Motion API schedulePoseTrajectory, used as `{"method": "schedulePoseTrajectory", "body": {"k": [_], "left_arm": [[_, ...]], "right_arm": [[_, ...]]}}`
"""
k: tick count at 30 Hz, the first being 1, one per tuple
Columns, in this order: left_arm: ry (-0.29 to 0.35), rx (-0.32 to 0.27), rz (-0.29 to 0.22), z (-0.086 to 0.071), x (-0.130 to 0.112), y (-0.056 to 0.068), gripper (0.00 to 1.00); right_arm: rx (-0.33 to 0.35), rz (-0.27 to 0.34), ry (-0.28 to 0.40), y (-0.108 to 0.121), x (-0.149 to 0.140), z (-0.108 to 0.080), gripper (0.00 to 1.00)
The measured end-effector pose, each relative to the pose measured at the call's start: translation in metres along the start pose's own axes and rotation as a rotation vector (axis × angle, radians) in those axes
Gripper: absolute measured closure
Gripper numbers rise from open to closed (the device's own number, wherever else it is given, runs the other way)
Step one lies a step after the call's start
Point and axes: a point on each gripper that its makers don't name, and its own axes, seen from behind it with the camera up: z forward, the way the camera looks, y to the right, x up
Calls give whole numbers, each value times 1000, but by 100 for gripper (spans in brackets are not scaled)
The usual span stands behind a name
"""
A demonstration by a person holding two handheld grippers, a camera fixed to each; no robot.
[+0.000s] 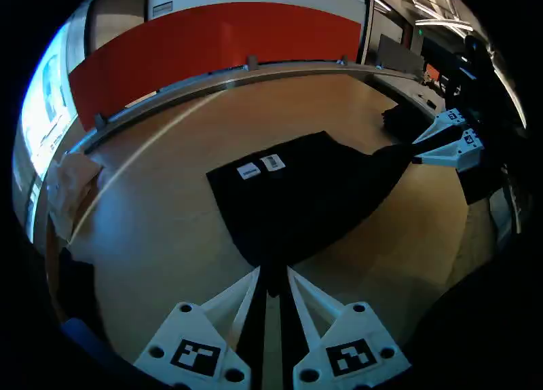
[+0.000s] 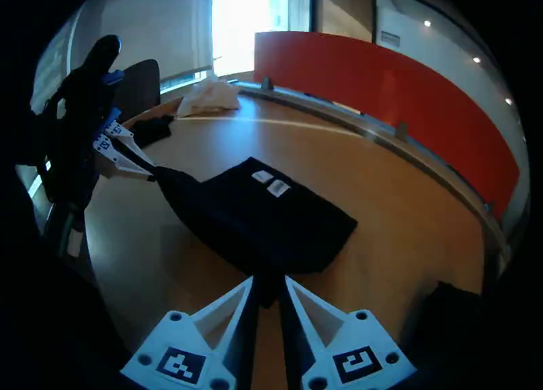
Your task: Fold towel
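Nearest, we see the left gripper [image 1: 273,276] and the right gripper [image 2: 269,281], each with its fingers pinched on a corner of the dark towel [image 1: 305,193]. Beyond them the towel lies spread on the table [image 1: 156,220]. We judge the fold barely started and not yet laid over.

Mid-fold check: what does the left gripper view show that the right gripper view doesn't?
Left gripper view: ceiling light strips and the right tongs farther off. Right gripper view: a bright window, a chair, the left tongs farther off. Both: the black towel, a corner pinched in each tongs, the wooden table, the red panel.
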Motion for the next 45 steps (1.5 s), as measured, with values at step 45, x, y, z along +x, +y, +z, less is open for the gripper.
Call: {"method": "schedulePoseTrajectory", "body": {"k": [45], "left_arm": [[-13, -4, 4, -30, 16, 15, 88]], "right_arm": [[24, -14, -32, -5, 8, -29, 82]]}}
